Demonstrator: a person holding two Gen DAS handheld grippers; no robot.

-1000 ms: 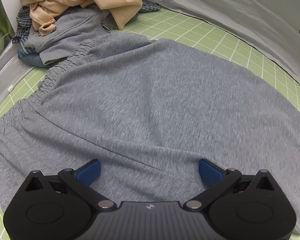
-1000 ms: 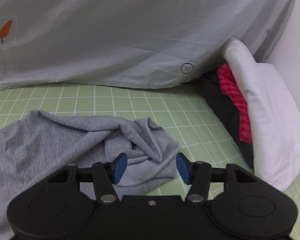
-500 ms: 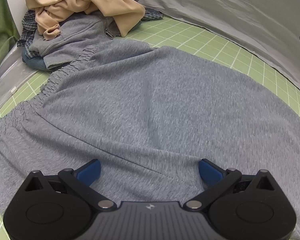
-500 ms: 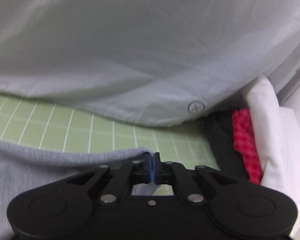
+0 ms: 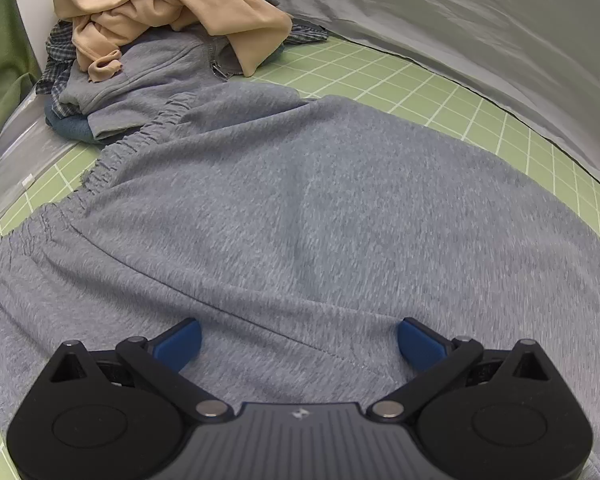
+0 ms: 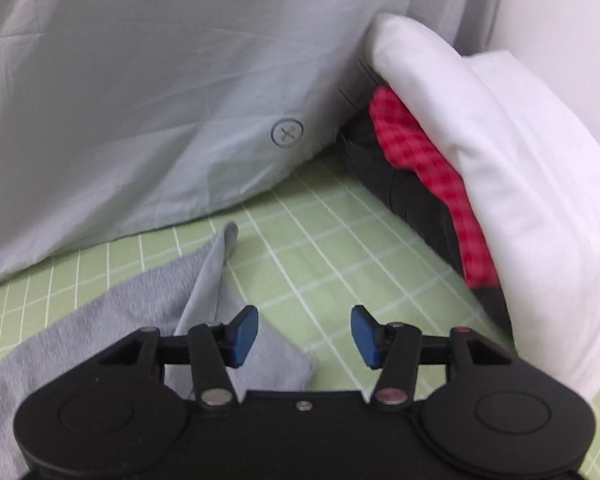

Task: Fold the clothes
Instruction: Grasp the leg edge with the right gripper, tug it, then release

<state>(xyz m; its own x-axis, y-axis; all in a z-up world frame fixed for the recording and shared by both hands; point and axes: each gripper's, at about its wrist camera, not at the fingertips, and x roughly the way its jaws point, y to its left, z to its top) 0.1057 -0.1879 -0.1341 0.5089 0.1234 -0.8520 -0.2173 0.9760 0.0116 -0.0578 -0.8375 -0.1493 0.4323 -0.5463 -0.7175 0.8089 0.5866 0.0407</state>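
A pair of grey sweatpants lies spread flat on the green grid mat, its gathered waistband at the left. My left gripper hovers low over the cloth, open wide, with nothing pinched. In the right wrist view the leg end of the sweatpants lies stretched out on the green grid mat, with a thin point of cloth at its far tip. My right gripper stands just right of that end; its jaws are opening and only bare mat shows between them.
A heap of clothes, with a tan garment on a grey zip hoodie, sits at the far left. A grey sheet drapes along the back. A stack of white, red checked and dark cloth stands at the right.
My right gripper shut on the bunched leg end, pulled it out to the right, then let go and rolled. The leg now lies straighter. The left gripper has stayed open in place.
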